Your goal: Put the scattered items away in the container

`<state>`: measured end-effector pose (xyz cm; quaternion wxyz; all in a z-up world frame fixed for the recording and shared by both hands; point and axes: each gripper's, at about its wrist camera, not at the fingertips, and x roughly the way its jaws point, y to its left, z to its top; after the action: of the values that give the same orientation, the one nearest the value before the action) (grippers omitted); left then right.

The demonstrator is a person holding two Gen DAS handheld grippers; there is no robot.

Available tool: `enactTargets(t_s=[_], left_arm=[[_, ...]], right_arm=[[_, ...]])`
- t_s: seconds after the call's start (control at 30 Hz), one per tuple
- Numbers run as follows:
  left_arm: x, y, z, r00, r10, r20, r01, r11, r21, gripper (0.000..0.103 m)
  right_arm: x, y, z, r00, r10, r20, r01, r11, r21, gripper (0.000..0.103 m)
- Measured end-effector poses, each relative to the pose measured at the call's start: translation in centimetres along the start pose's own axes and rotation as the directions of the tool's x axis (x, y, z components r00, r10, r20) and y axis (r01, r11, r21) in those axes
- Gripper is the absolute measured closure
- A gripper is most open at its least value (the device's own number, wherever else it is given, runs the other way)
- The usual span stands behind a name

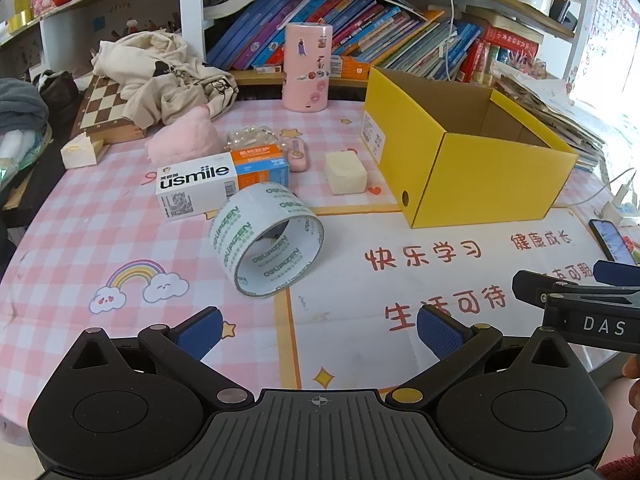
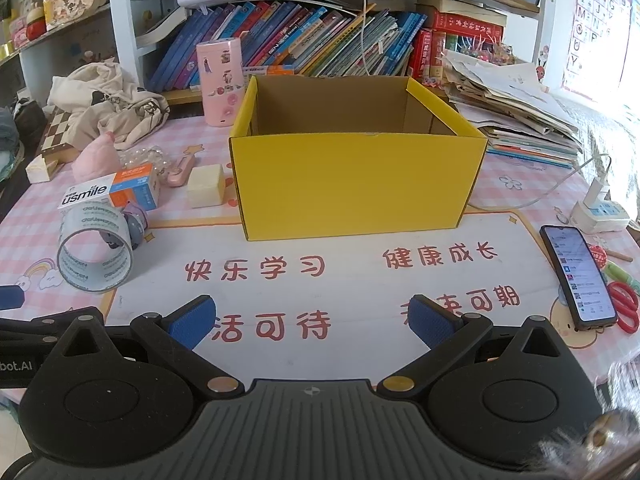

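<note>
Both claws hover low over the near edge of the table, nothing between their blue pads. The left claw [image 1: 320,330] stands spread wide and aims at the clear roll of packing tape with green print [image 1: 266,238]. The right claw [image 2: 312,320] is equally wide and faces the open yellow cardboard box [image 2: 356,184], which sits toward the middle of the table and appears empty as far as its interior shows.

The scattered items lie left of the box. The tape roll rests tilted on its rim, touching the white and orange toothpaste carton [image 1: 222,184] behind it. A pale yellow block [image 1: 346,172], apparently an eraser or soap, sits just beside the box's left wall. A small pink case [image 1: 298,156] and a crumpled clear wrapper [image 1: 248,138] lie behind the carton.

Assessment: the roll is light, stiff and smooth-faced, and likely to roll or slip if pinched across its curved outside. A grip on the ring wall, one pad inside the core and one outside, seems soundest. The carton is light but crushable; take it across its narrow faces.
</note>
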<state>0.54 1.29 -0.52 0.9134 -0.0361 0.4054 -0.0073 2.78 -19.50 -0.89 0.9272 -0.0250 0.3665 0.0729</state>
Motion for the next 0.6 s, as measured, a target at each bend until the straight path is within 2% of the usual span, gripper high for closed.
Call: enactTargets(t_s=[0.6], left_arm=[[0.36, 0.35, -0.02, 0.999, -0.032, -0.007, 0.032, 0.999, 0.01, 0.0]], right_arm=[[0.39, 0.94, 0.27, 1.0, 0.004, -0.008, -0.004, 1.0, -0.021, 0.0]])
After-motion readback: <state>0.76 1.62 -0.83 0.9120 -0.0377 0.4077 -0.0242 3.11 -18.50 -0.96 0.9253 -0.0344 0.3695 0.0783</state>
